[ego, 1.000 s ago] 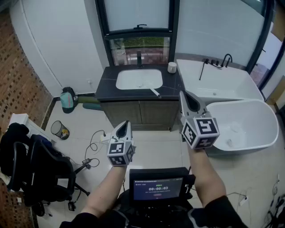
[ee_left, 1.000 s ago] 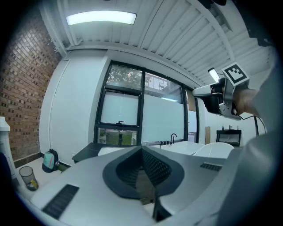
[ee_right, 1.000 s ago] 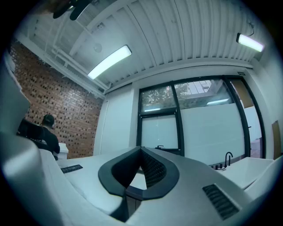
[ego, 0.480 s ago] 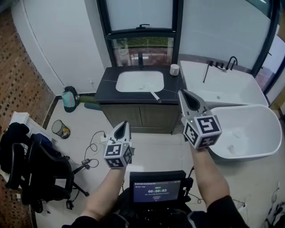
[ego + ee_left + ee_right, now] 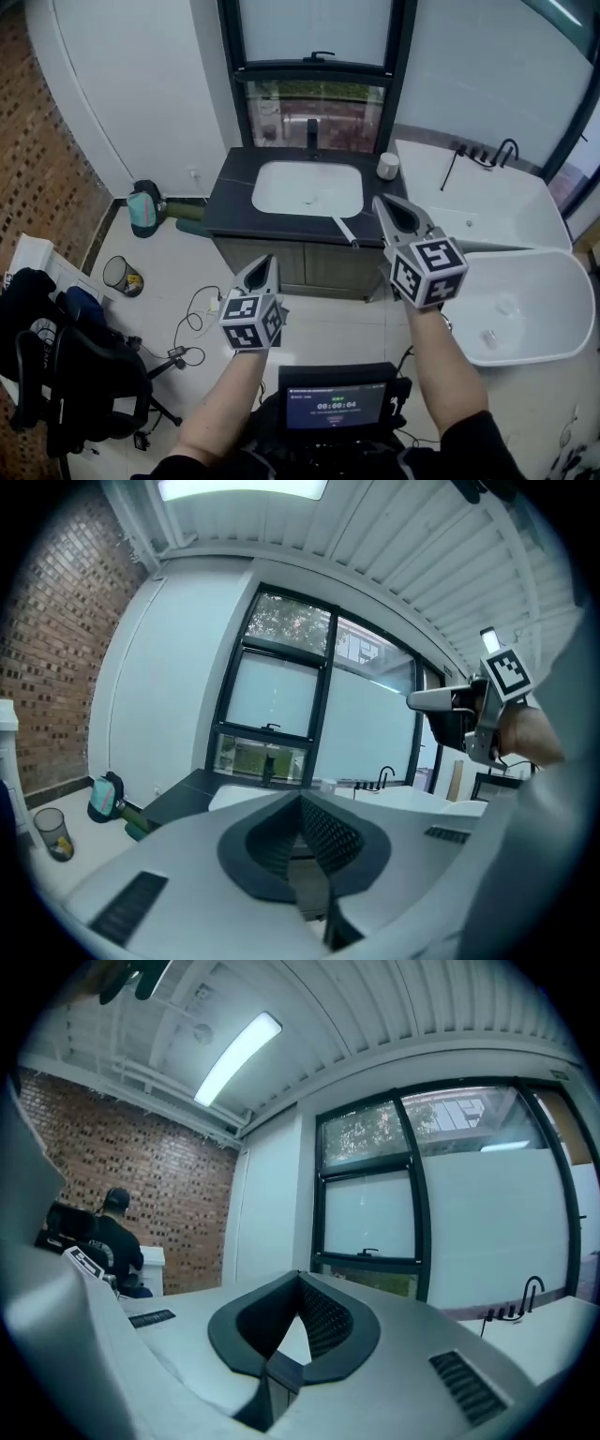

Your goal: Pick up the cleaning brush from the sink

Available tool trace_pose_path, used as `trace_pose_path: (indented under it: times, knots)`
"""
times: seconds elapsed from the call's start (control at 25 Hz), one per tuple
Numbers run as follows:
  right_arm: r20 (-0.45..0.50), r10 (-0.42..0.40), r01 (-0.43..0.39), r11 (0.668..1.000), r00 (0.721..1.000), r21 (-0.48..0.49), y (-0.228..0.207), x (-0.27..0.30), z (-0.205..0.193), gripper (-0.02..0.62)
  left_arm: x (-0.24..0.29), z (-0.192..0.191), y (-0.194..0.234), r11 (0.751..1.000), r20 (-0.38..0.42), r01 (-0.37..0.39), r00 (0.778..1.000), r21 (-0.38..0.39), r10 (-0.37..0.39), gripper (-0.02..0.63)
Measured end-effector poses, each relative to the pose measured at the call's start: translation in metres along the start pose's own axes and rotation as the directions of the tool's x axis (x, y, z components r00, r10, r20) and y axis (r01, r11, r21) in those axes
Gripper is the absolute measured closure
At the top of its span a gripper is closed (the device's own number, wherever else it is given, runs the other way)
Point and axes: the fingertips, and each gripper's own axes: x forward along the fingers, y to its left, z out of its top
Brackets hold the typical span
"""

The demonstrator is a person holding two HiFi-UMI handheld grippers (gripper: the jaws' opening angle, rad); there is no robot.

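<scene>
The white sink point(image 5: 281, 192) is set in a dark vanity top below the window. A white brush handle point(image 5: 345, 231) lies slanting on the counter at the sink's front right, its end over the counter edge; the brush head is too small to make out. Both grippers hover over the floor, short of the vanity and apart from the brush. My left gripper point(image 5: 263, 263) is lower and further back, jaws shut and empty point(image 5: 300, 800). My right gripper point(image 5: 385, 202) is higher, its tip just right of the handle in the head view, also shut and empty point(image 5: 300, 1278).
A black faucet point(image 5: 312, 132) and a white cup point(image 5: 388, 166) stand on the counter. White bathtubs point(image 5: 539, 309) fill the right side. On the floor are a bin point(image 5: 122, 276), a teal bag point(image 5: 143, 208), cables point(image 5: 192, 319) and an office chair point(image 5: 70, 375). A person point(image 5: 111, 1234) sits by the brick wall.
Both grippers and the head view have advanced toward the vanity, so the sink and brush handle sit nearer and lower in the picture. Both jaws stay shut.
</scene>
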Motion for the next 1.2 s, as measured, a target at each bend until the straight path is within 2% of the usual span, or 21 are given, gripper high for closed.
trace_pose_path:
  times: [0.12, 0.32, 0.52, 0.64, 0.76, 0.88, 1.0, 1.04, 1.08, 1.2]
  knots:
    - [-0.059, 0.002, -0.001, 1.0, 0.998, 0.008, -0.019, 0.084, -0.001, 0.592, 0.066, 0.035, 0.043, 1.0, -0.017, 0.03, 0.999, -0.008, -0.03, 0.606]
    - [-0.081, -0.017, 0.018, 1.0, 0.997, 0.014, -0.074, 0.204, -0.006, 0.592, 0.177, 0.075, 0.096, 0.999, 0.0, 0.048, 0.999, -0.002, -0.048, 0.606]
    - [-0.085, 0.008, -0.005, 1.0, 0.996, 0.028, -0.14, 0.289, -0.013, 0.592, 0.282, 0.11, 0.113, 0.999, 0.024, 0.031, 0.999, -0.01, -0.03, 0.604]
    - [-0.065, 0.013, -0.012, 1.0, 0.998, 0.026, -0.164, 0.326, -0.016, 0.592, 0.327, 0.13, 0.12, 1.0, 0.038, 0.024, 0.999, 0.001, -0.024, 0.604]
    - [-0.094, 0.024, -0.021, 0.999, 0.995, 0.028, -0.186, 0.373, -0.027, 0.592, 0.371, 0.155, 0.139, 1.0, 0.048, -0.002, 0.999, 0.012, 0.001, 0.606]
    - [-0.147, 0.021, -0.011, 0.998, 0.989, 0.062, -0.202, 0.423, -0.049, 0.592, 0.42, 0.171, 0.166, 1.0, 0.016, -0.012, 1.0, 0.013, 0.012, 0.606]
    - [-0.201, 0.001, 0.013, 0.997, 0.98, 0.072, -0.21, 0.466, -0.073, 0.592, 0.461, 0.176, 0.191, 1.0, -0.007, 0.028, 1.0, 0.014, -0.027, 0.606]
    - [-0.218, -0.008, 0.026, 0.996, 0.976, 0.082, -0.211, 0.478, -0.082, 0.575, 0.472, 0.178, 0.201, 0.999, -0.009, 0.04, 0.999, 0.016, -0.04, 0.606]
    - [-0.241, -0.016, 0.041, 0.994, 0.97, 0.098, -0.211, 0.49, -0.094, 0.518, 0.482, 0.18, 0.212, 0.998, -0.013, 0.051, 0.999, 0.021, -0.051, 0.606]
    - [-0.343, -0.034, 0.091, 0.985, 0.939, 0.15, -0.216, 0.531, -0.144, 0.517, 0.52, 0.176, 0.25, 0.998, -0.065, 0.06, 0.996, 0.027, -0.059, 0.606]
